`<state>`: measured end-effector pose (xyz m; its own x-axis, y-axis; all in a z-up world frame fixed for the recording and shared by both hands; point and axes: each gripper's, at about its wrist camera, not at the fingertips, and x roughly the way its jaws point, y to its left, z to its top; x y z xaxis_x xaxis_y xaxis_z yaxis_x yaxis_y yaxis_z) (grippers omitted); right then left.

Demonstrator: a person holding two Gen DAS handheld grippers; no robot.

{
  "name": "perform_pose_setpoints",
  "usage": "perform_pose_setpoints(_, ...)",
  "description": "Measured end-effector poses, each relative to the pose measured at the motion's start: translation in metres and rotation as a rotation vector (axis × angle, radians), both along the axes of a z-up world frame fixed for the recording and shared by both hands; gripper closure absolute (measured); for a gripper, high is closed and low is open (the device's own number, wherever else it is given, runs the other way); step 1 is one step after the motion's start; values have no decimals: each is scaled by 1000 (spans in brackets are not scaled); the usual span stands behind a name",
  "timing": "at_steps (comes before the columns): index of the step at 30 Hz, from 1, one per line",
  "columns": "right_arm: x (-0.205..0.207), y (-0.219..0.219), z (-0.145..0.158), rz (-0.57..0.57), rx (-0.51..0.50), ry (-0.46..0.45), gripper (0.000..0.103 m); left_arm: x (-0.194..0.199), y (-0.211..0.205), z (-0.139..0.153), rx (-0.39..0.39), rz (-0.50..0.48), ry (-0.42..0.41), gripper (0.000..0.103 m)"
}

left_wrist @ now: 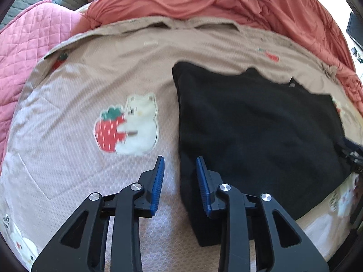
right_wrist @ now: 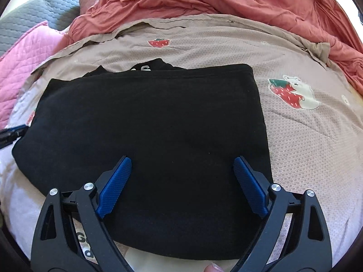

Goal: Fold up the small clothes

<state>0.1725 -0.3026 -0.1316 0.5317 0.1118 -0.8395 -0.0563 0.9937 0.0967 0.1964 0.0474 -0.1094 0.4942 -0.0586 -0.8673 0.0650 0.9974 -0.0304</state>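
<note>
Black fabric fills the middle of both views: a folded garment (right_wrist: 147, 124) lies flat on a beige bedspread (right_wrist: 306, 136) printed with strawberries and white bears. In the right wrist view the garment forms a rough rectangle, its far edge doubled over so that a lower layer with pale lettering (right_wrist: 141, 68) peeks out beyond it. In the left wrist view the same garment (left_wrist: 249, 124) sits to the right of centre, its left edge running down toward the camera, with a bear-and-strawberry print (left_wrist: 127, 127) on the bedspread (left_wrist: 68, 147) just to its left.

The right gripper (right_wrist: 182, 165) hangs over the near part of the garment with its blue pads (right_wrist: 113, 185) spread wide; nothing is caught between them, and the cloth lies undisturbed below. The left gripper (left_wrist: 180, 165) stands over the garment's left edge, its jaws narrowly parted (a clear gap shows between the pads (left_wrist: 157, 185)) and gripping nothing; the edge of the cloth shows below that gap. Its tip (right_wrist: 12, 131) also shows at the garment's left side in the right wrist view.

Beyond the bedspread lie a rumpled coral duvet (right_wrist: 226, 2), a pink quilt (left_wrist: 29, 45) and a grey quilted cover (right_wrist: 34, 15). A fingertip (right_wrist: 214, 267) shows at the bottom of the right wrist view.
</note>
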Motion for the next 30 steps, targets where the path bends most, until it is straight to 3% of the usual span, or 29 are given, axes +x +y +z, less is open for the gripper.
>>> perform_pose_setpoints(11, -32, 15, 15, -25, 11, -48, 12, -10, 14, -5, -45, -3, 5, 67)
perform_pose_setpoints(18, -49, 50, 33, 48, -41, -118, 10, -11, 16, 3, -55, -9, 1, 66)
perform_pose_setpoints(21, -59, 67, 42, 77, -52, -146, 9, -11, 20, 9, -69, -10, -9, 54)
perform_pose_setpoints(30, -78, 116, 50, 181, -98, -162, 9, -7, 37, 24, -126, 20, -43, 47)
